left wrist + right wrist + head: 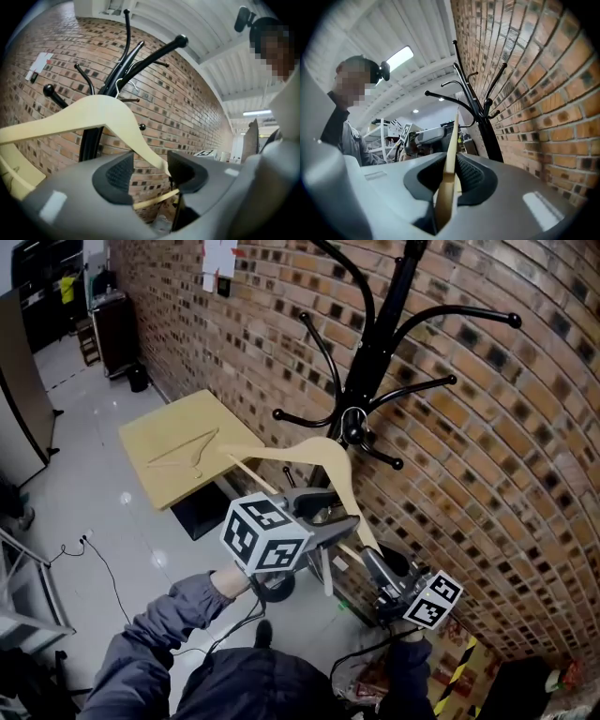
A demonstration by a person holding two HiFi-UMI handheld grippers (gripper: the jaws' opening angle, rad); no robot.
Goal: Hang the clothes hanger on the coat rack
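Observation:
A pale wooden clothes hanger is held up next to the black coat rack that stands against the brick wall. Its metal hook sits close to the rack's pole among the lower pegs; whether it rests on one I cannot tell. My right gripper is shut on the hanger's lower right end, which shows edge-on between the pads. My left gripper is at the hanger's middle with its jaws apart. The hanger's sloping arm runs down between them to the right pad; the left pad touches nothing.
A low wooden table to the left carries a second hanger. The brick wall runs right behind the rack. Cables trail over the shiny floor, and a dark cabinet stands far back.

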